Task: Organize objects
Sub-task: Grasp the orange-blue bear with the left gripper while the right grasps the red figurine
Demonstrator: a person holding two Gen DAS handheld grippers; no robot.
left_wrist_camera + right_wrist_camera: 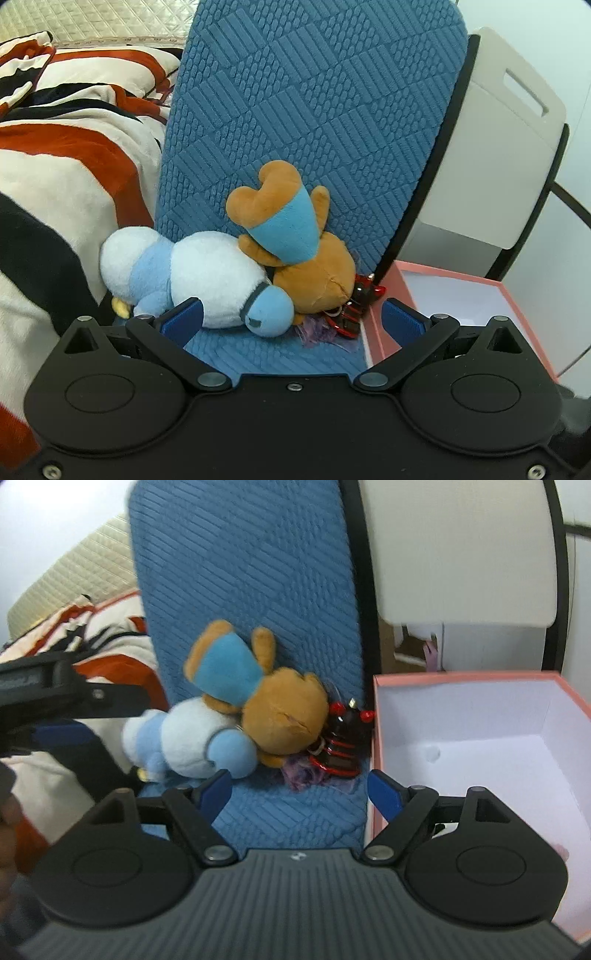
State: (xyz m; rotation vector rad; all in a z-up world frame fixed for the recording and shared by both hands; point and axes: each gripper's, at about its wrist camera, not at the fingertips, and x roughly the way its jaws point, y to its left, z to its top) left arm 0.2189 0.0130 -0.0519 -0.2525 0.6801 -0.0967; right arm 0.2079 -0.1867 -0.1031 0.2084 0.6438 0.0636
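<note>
No text, label, brand, number or sign can be read on anything in either wrist view.

Both wrist views downward, toys (221, 280) shared

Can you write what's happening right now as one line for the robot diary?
left hand-held gripper: open, near white-blue plush | right hand-held gripper: open, empty | brown plush on chair | pink box: empty

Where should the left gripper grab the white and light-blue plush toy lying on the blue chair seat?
Grip the white and light-blue plush toy across its round white belly, coming from the seat's front edge. It lies sideways, its far side tucked under the brown plush, so the near flank is freest.
</note>
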